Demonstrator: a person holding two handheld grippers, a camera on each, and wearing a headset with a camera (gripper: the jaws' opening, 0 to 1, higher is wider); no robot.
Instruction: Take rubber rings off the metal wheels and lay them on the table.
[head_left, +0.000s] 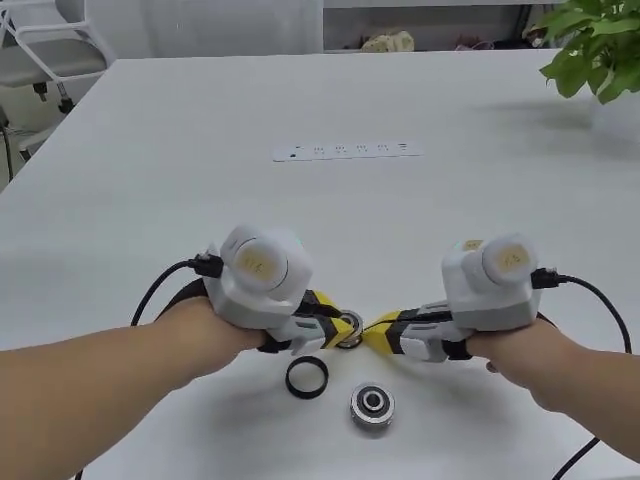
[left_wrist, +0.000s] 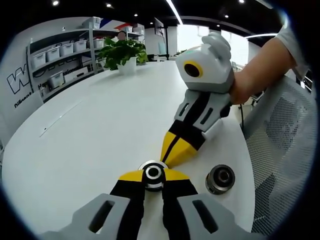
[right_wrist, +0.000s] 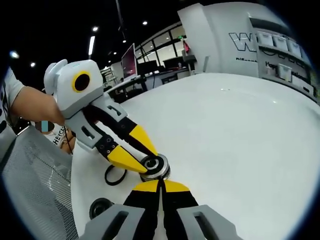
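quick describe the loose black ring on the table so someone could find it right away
On the white table, find the spot where the left tongs and right tongs meet at a held wheel. Just nearer the person lies the loose ring, left of a free metal wheel. It alone is a thin black hoop with bare table showing through its middle.

The table (head_left: 420, 230) is white. The left gripper (head_left: 343, 328) and right gripper (head_left: 374, 331) have white bodies, grey shanks and black jaws tipped yellow. The ring (head_left: 307, 395) is black. The free wheel (head_left: 372, 407) is silver, its hub seemingly dark. The plant (head_left: 590, 50) is green.
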